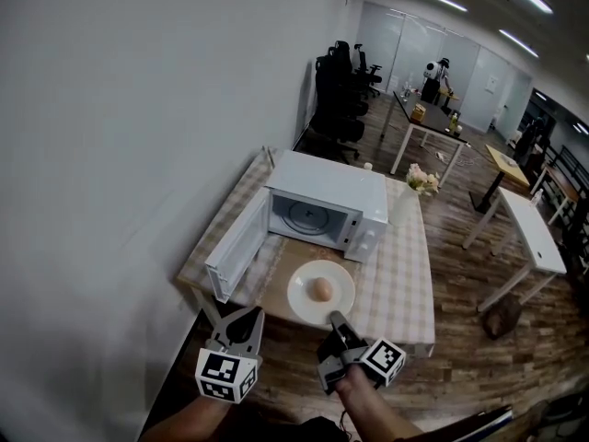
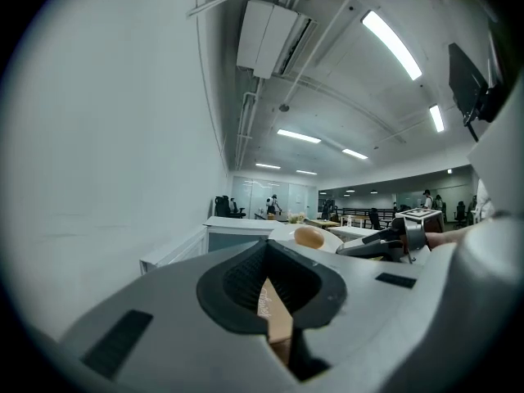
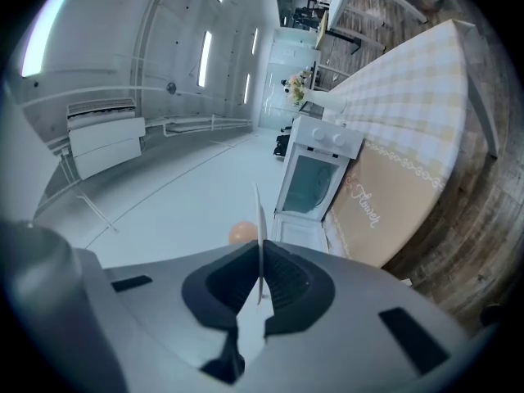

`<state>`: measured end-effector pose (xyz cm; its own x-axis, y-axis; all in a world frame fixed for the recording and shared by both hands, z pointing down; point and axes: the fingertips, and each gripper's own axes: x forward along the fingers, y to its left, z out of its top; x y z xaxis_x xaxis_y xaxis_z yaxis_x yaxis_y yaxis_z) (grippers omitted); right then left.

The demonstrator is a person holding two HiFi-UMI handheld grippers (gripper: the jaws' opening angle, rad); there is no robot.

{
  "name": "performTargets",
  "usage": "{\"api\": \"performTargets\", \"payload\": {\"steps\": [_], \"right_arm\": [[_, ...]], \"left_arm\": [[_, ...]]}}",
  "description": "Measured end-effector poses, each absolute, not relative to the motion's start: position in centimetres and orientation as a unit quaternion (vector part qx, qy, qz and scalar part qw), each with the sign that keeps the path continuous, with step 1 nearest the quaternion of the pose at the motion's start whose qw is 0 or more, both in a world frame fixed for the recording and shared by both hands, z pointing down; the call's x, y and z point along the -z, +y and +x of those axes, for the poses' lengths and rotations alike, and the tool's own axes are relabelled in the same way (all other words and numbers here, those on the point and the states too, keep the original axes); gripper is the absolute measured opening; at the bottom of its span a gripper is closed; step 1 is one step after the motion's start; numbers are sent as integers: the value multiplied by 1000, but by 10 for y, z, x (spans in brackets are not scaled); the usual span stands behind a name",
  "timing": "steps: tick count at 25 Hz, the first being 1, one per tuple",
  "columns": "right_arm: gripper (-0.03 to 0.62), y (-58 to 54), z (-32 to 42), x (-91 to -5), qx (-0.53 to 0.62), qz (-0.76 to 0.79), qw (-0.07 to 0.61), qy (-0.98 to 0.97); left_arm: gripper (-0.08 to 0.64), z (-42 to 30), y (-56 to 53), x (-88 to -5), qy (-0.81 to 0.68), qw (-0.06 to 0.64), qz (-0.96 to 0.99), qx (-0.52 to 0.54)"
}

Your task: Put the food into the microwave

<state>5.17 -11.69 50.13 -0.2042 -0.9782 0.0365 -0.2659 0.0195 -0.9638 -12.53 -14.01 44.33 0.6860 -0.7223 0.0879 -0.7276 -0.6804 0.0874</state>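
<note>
Right gripper view: claw (image 3: 260,256) tight on plate (image 3: 259,215)

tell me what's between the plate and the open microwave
Only bare tan mat lies between the plate and the microwave, clearest in the head view.

Microwave (image 1: 331,191) casing is showing smooth, glossy white; plate (image 1: 299,299) is gleaming like glazed ceramic; checked tablecloth (image 1: 405,274) is looking matt, woven; floor (image 1: 460,320) is showing grained wood planks; right gripper (image 3: 260,262) is showing matt grey plastic.
</note>
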Motion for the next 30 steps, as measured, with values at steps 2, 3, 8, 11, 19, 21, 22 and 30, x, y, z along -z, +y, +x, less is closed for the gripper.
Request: {"api": "performTargets", "payload": {"steps": [2,3,8,11,19,21,22,30], "right_arm": [[18,-119,48,-500,477,-515,373,607],[18,-120,46,-500,477,-517,373,604],[18,-124,41,-503,479,-527,370,597],[20,-134,43,-509,479,-532,369,593],[18,-169,49,-522,486,-529,370,589],[19,-181,52,-525,489,-529,365,590],[18,-188,53,-527,490,-528,365,590],[18,-234,64,-532,495,-529,361,586]], "left_arm": [[8,-129,-143,-442,-389,58,919,-22],[8,-131,-145,-442,-388,59,920,-21],[8,-136,-157,-446,-381,69,922,-16],[8,-137,-164,-448,-376,85,923,-7],[8,-128,-195,-452,-375,77,924,-19],[8,-128,-207,-448,-381,75,921,-16],[8,-127,-212,-448,-382,73,921,-17],[8,-107,-251,-452,-377,86,922,-22]]}}
